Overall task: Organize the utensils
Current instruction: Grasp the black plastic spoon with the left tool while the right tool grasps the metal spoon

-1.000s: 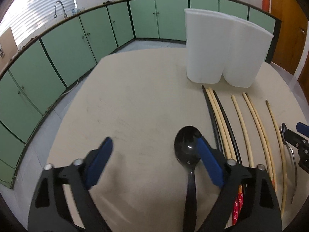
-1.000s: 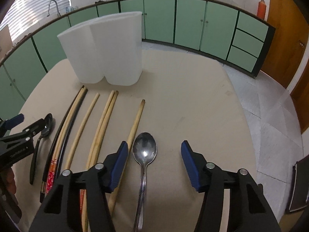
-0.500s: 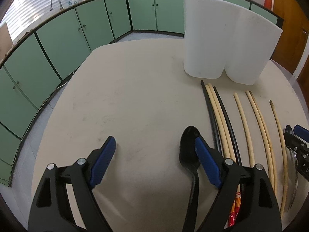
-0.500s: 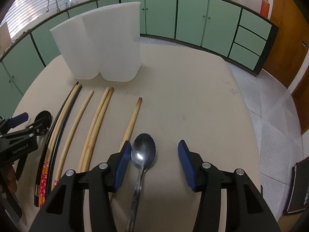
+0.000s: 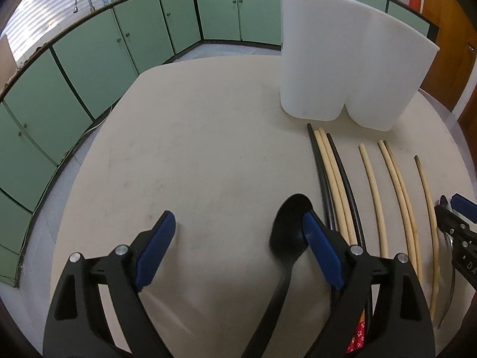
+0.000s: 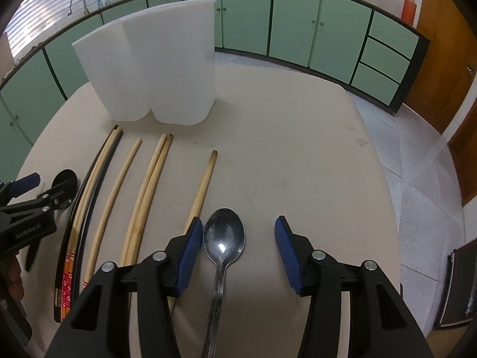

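Two grippers: both low in their frames, fingers spread, pinching nothing.
Left gripper (image 5: 235, 241): black spoon (image 5: 287, 232) lies by its right pad.
Right gripper (image 6: 235, 250): steel spoon (image 6: 223, 235) lies between the fingers, nearer the left pad.
Bench (image 6: 283, 155): beige, scuffed; chopsticks (image 6: 149, 179) in a row at centre-left.
Holder (image 6: 155, 71): white, two-lobed, upright beyond the chopsticks.
Room: green cabinets (image 6: 292, 24) across the top, wooden door (image 6: 447, 59) at right.

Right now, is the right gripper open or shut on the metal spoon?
Open. The right gripper straddles the metal spoon, which lies flat on the table.
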`<state>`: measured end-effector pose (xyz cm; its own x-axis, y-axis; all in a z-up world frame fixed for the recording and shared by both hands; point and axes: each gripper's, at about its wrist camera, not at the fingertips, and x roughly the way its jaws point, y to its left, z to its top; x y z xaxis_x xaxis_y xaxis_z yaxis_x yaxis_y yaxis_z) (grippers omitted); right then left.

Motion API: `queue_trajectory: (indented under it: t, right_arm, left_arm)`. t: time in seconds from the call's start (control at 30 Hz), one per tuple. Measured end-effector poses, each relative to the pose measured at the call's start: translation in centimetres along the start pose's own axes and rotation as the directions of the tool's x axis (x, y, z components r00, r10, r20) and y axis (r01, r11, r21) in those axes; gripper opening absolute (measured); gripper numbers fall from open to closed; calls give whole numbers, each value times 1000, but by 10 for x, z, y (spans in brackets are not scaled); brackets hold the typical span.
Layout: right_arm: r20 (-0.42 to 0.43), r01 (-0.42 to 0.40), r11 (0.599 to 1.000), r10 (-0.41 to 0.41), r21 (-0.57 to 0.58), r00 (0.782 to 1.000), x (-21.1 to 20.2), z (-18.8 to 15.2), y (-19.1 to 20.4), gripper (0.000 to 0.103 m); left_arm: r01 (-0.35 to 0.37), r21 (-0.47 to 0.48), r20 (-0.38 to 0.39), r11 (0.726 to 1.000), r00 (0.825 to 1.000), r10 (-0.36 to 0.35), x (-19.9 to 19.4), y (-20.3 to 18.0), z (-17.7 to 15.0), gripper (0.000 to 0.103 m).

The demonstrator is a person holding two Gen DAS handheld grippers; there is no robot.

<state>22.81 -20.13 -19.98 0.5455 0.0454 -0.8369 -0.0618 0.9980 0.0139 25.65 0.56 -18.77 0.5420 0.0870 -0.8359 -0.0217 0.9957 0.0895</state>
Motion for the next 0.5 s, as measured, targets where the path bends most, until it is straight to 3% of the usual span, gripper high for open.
queue_trajectory:
  t: [0.13,0.23,0.3,0.37,0.5]
  right_arm:
    - [3,-21,1000,21,-2,1000,-1,-2,2,29]
    - [6,-29,1000,29,-11,1000,-2,-3,2,29]
    - [5,-35,999,35,-12,999,-3,-4,2,29]
    - [7,-35,999,35,-13,999,-5,-6,2,29]
    - [12,-31,999,32,-12,999,-9,-6,1,31]
  left_arm:
    - [33,-10,-6,999,999,-33,-2,3,-1,61]
    - [60,-15,-14,998,998,-60,-5,4,-2,58]
    - [68,-20,-13,997,998,-68,-9,4,-3,62]
    - [75,-28,-6,997,997,-75,-14,6,-4,75]
    - [72,-15,23,997,997,-71,-25,4,-4,85]
